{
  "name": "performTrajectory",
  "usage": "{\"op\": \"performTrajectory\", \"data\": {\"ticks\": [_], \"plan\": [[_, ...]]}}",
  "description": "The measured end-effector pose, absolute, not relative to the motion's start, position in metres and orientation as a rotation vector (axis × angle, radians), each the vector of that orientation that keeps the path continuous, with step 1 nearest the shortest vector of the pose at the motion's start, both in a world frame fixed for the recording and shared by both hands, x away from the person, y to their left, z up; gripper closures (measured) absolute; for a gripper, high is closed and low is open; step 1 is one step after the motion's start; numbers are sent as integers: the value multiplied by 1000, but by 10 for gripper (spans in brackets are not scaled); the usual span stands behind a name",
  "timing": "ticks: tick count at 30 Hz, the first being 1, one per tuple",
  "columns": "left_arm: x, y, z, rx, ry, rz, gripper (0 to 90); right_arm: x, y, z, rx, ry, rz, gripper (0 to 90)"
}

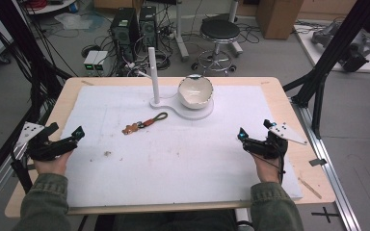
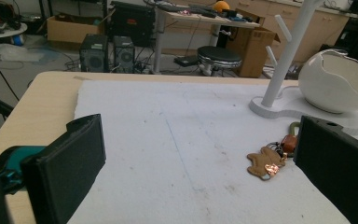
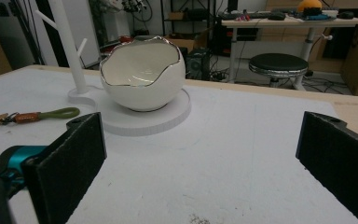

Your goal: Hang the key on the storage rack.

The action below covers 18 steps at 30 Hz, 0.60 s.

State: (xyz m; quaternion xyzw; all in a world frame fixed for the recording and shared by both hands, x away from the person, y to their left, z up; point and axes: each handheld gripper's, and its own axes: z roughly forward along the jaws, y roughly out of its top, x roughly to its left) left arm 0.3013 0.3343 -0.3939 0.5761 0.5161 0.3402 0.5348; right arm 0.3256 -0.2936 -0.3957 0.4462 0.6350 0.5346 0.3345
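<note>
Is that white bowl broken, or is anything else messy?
The bowl has a jagged eggshell-like rim, but its neat gold edging suggests design, not damage. The keychain lies flat on the mat instead of hanging on the stand.

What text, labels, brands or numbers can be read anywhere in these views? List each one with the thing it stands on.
None can be read.
Brown bear-shaped keychain with an olive loop: no lettering shows.
White eggshell-shaped ceramic bowl with a silver rim: plain.
White branched stand on its flat base: plain.
Two black computer towers on the floor: any badges are too small to read.
Brown cardboard boxes: any print is too blurred to read.
</note>
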Motion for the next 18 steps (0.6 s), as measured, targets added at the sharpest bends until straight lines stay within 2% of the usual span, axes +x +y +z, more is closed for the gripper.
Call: {"op": "performTrajectory", "data": {"ticks": [18], "plan": [[302, 332, -392, 1385, 1236, 763, 26, 325, -292, -397, 1148, 1663, 1377, 5]]}}
